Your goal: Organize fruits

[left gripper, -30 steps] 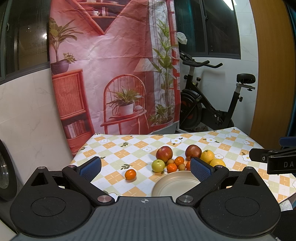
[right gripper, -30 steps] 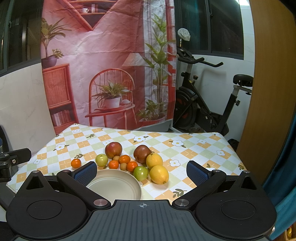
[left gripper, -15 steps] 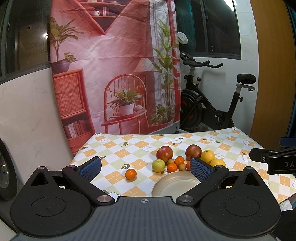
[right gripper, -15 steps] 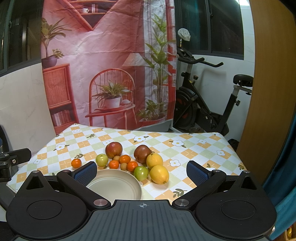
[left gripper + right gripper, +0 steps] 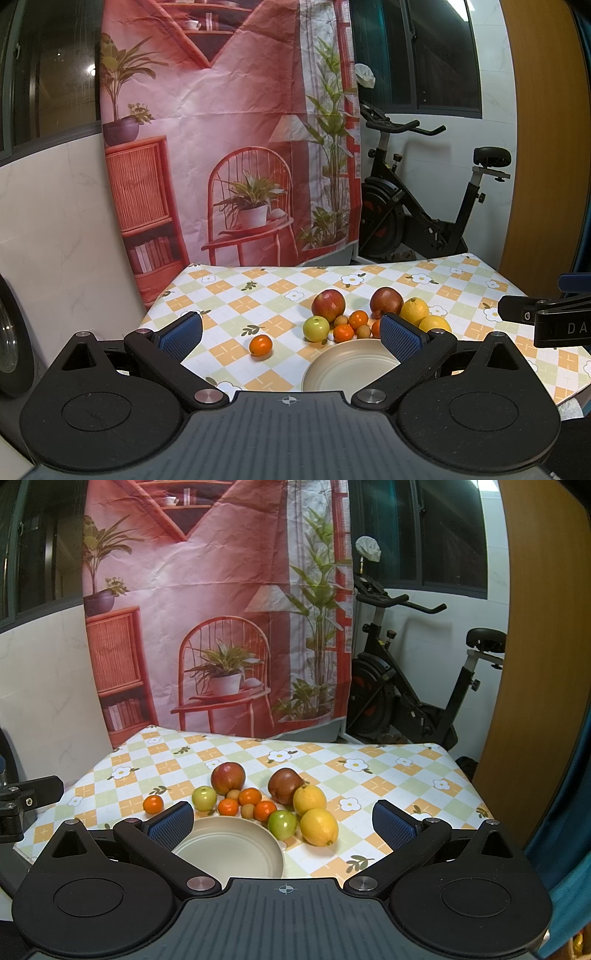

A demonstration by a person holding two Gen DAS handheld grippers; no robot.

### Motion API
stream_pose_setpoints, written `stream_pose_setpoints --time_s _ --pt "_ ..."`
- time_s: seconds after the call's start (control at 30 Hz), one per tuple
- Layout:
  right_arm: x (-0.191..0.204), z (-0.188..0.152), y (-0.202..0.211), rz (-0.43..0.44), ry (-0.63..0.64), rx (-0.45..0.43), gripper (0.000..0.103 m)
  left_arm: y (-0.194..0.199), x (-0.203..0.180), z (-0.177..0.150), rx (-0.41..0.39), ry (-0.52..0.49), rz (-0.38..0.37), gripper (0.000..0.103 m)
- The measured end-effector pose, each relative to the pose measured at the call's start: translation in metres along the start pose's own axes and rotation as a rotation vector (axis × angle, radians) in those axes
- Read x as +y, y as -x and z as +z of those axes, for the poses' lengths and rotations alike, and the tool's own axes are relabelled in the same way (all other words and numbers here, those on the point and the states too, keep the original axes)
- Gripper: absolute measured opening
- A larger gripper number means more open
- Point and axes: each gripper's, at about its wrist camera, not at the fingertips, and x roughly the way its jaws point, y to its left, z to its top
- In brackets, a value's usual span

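An empty beige plate [image 5: 236,847] [image 5: 347,365] sits at the table's near edge. Behind it lie two red apples [image 5: 228,777] [image 5: 328,302], two green apples [image 5: 282,824], two yellow lemons [image 5: 319,827], several small oranges [image 5: 249,796] and small brown fruits. One orange [image 5: 260,345] [image 5: 153,804] lies apart to the left. My left gripper [image 5: 291,338] is open above the near edge, nothing between its fingers. My right gripper [image 5: 282,821] is open too, holding nothing, with the plate and a green apple seen between its fingers.
The table carries a checked floral cloth [image 5: 369,775]. A printed backdrop [image 5: 214,609] hangs behind it, and an exercise bike [image 5: 413,701] stands at the back right. A wooden panel [image 5: 535,664] rises on the right. The other gripper's body [image 5: 546,317] shows at the right edge of the left wrist view.
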Motion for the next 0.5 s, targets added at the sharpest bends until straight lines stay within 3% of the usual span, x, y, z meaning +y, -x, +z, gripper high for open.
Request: stream_pose_setpoints --time_s 0.37,0.47,0.5 --pt "-0.0006 -0.0001 0.0002 0.001 -0.001 -0.001 0.103 0.0026 0.0044 0.0007 0.008 0.007 -0.001 0.103" --pt "-0.0006 -0.0001 0.0001 0.0 -0.001 -0.005 0.103 -0.0031 0.0068 -0.001 0.022 0.029 -0.005 0.103" --pt "-0.0004 -0.0001 0.0 0.005 -0.002 -0.009 0.103 -0.0052 0.0086 -0.0001 0.049 0.074 -0.038 0.103"
